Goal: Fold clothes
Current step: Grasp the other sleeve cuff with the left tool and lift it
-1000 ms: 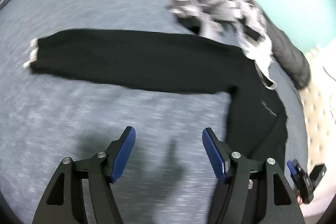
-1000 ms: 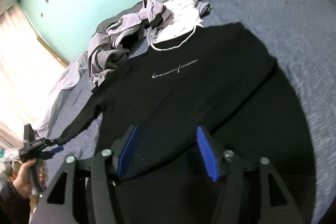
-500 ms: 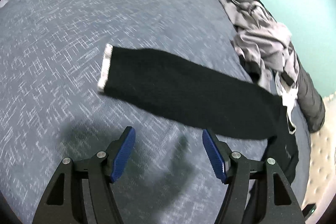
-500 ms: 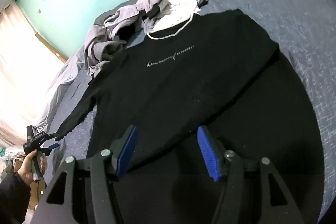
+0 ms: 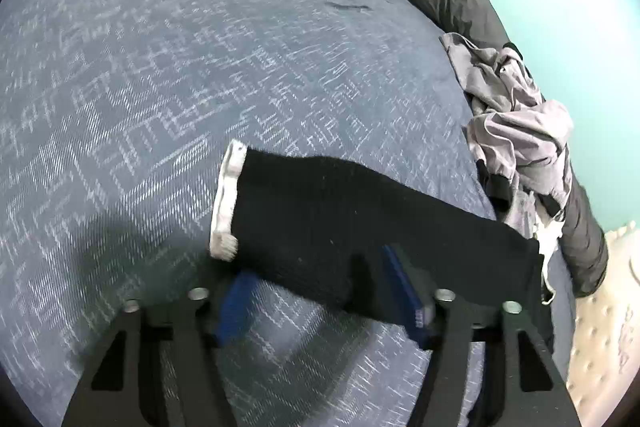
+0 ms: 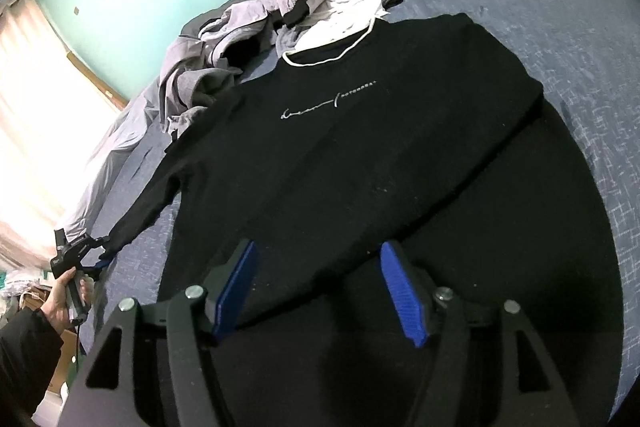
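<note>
A black sweater (image 6: 360,131) with a white neckline and a small chest logo lies flat, front up, on the blue-grey bedspread (image 6: 580,27). Its left sleeve (image 5: 360,219) stretches out sideways and ends in a white cuff (image 5: 226,203). My left gripper (image 5: 316,291) is open at that sleeve, near the cuff; the sleeve's near edge covers both fingertips. In the right wrist view the left gripper (image 6: 76,255) sits at the sleeve's end, held by a hand (image 6: 60,303). My right gripper (image 6: 316,267) hangs open over the sweater's lower part, holding nothing.
A heap of grey and white clothes (image 6: 260,27) lies just beyond the collar, also the clothes heap (image 5: 516,131). Behind it a dark grey bolster (image 5: 460,3) runs along the turquoise wall. A beige tufted headboard (image 5: 600,327) is at the right, bright curtains (image 6: 32,107) at the left.
My left gripper has travelled along the sleeve toward the cuff and closed in until the sleeve's edge lies over its fingertips. The right gripper has hardly moved and stays open.
</note>
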### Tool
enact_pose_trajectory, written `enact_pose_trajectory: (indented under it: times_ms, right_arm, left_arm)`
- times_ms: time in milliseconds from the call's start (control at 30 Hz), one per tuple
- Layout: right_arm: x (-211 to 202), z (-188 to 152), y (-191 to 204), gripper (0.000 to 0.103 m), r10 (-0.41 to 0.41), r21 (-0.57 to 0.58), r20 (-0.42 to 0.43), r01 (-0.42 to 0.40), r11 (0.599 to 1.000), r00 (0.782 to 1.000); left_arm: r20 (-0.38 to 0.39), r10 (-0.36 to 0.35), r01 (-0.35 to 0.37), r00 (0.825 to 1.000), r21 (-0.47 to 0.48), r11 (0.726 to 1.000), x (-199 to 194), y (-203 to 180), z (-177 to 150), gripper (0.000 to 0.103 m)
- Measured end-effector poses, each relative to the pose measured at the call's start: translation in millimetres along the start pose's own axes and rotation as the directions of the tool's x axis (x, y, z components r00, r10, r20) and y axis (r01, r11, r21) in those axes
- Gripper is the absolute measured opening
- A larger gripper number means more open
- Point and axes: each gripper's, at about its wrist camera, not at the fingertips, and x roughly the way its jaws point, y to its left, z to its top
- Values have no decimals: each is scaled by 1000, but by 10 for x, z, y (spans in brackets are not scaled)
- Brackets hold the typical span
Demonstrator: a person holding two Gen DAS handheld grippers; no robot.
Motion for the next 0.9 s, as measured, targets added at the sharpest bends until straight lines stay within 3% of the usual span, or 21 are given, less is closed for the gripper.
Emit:
enact_pose_trajectory:
  times_ms: [67,167,233,367,567,900]
  right_arm:
    - [10,0,-14,67,-8,-3,-1,8,1000,1000]
    - [17,4,-44,67,-12,3,0,12,1000,1000]
    - [15,3,-67,67,-17,9,3,17,1000,1000]
    - [0,10,-116,68,-24,23,8,24,999,1000]
    - [-109,50,-198,68,-33,38,47,31,999,998]
    - [-395,175,-433,68,-45,101,116,33,994,992]
  left_arm:
    - [1,8,-8,1000,16,1000,21,-29,18,30]
    - [3,0,0,1000,38,999,10,-90,35,25]
    - [17,-2,1,1000,68,998,-28,-170,48,14]
    - [53,-45,39,998,105,994,-182,-350,92,10]
    - [57,-160,147,986,178,973,-402,-911,150,7]
    - [-27,-339,326,940,353,877,-626,-2381,-139,7]
